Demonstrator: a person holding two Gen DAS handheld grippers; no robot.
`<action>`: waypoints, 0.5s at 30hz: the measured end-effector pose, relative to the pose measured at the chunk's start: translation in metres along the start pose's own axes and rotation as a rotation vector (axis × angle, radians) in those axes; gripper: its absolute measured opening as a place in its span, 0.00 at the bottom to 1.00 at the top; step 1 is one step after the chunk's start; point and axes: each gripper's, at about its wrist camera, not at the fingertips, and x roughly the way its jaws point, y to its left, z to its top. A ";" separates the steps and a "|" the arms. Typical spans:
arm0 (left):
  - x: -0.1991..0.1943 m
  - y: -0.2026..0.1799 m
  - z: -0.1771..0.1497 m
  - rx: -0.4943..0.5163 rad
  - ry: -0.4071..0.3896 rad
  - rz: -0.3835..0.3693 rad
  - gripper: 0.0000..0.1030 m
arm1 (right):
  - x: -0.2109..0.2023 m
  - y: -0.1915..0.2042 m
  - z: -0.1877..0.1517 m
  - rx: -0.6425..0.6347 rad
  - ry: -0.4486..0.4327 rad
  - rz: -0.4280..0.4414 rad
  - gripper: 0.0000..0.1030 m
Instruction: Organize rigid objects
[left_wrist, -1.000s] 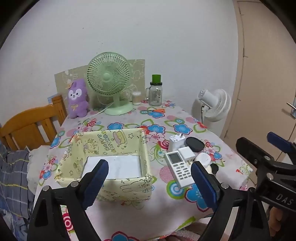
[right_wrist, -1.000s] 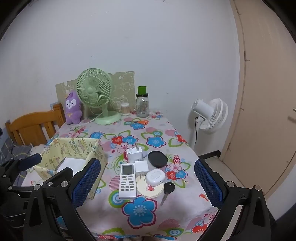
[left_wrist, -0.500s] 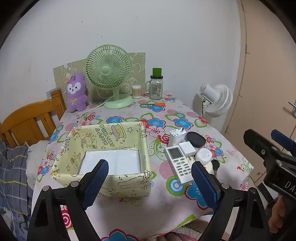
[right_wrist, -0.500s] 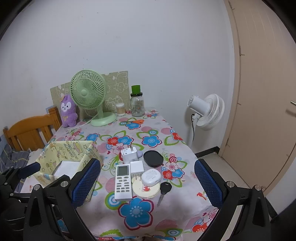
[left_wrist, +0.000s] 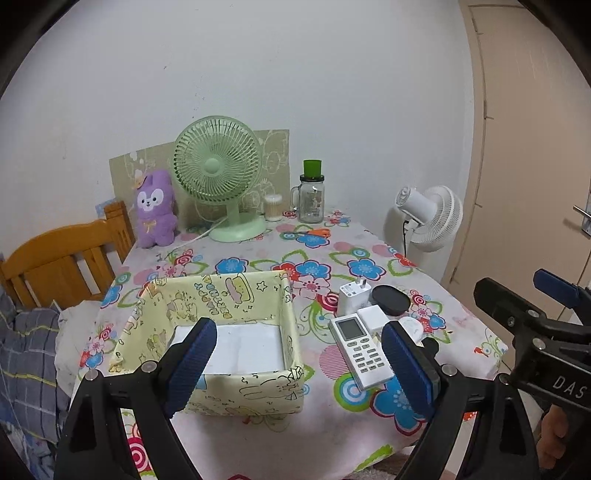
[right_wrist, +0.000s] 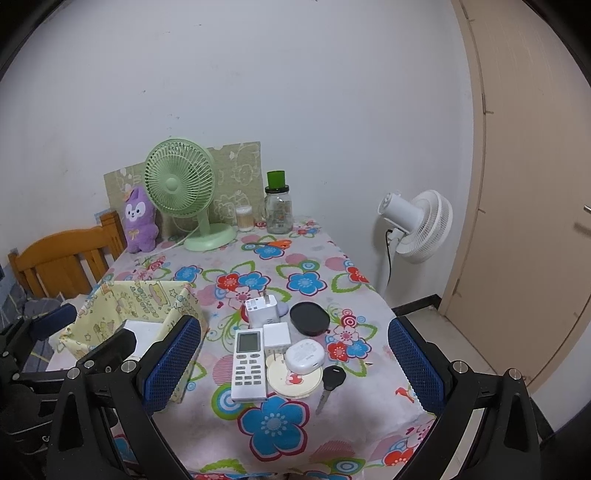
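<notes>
A yellow fabric bin (left_wrist: 221, 332) with a white bottom stands on the flowered table, also in the right wrist view (right_wrist: 140, 310). Right of it lie a white remote (right_wrist: 249, 363), two white chargers (right_wrist: 262, 310) (right_wrist: 276, 335), a black round lid (right_wrist: 309, 318), a white oval case (right_wrist: 304, 356) on a cream round disc (right_wrist: 293, 380), and a car key (right_wrist: 330, 382). My left gripper (left_wrist: 299, 365) is open and empty in front of the bin. My right gripper (right_wrist: 295, 363) is open and empty in front of the small objects.
At the back of the table stand a green fan (left_wrist: 218, 173), a purple plush (left_wrist: 153, 208), a jar with a green lid (left_wrist: 312, 195) and a cotton swab pot (left_wrist: 272, 207). A wooden chair (left_wrist: 62, 258) is at the left, a white floor fan (left_wrist: 430, 218) and a door at the right.
Both grippers have drawn back and risen a little from the table, so bin and objects look smaller. Both stay open. Nothing on the table has moved.
</notes>
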 end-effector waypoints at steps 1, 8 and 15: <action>0.001 0.000 0.000 -0.003 0.002 0.001 0.89 | 0.000 0.000 0.000 -0.001 0.002 0.000 0.99; 0.001 0.005 0.000 -0.029 -0.002 0.019 0.89 | 0.001 0.001 0.000 -0.007 0.004 0.000 0.99; 0.001 0.006 -0.002 -0.025 -0.001 0.045 0.90 | 0.004 0.005 -0.003 -0.015 0.012 0.009 0.99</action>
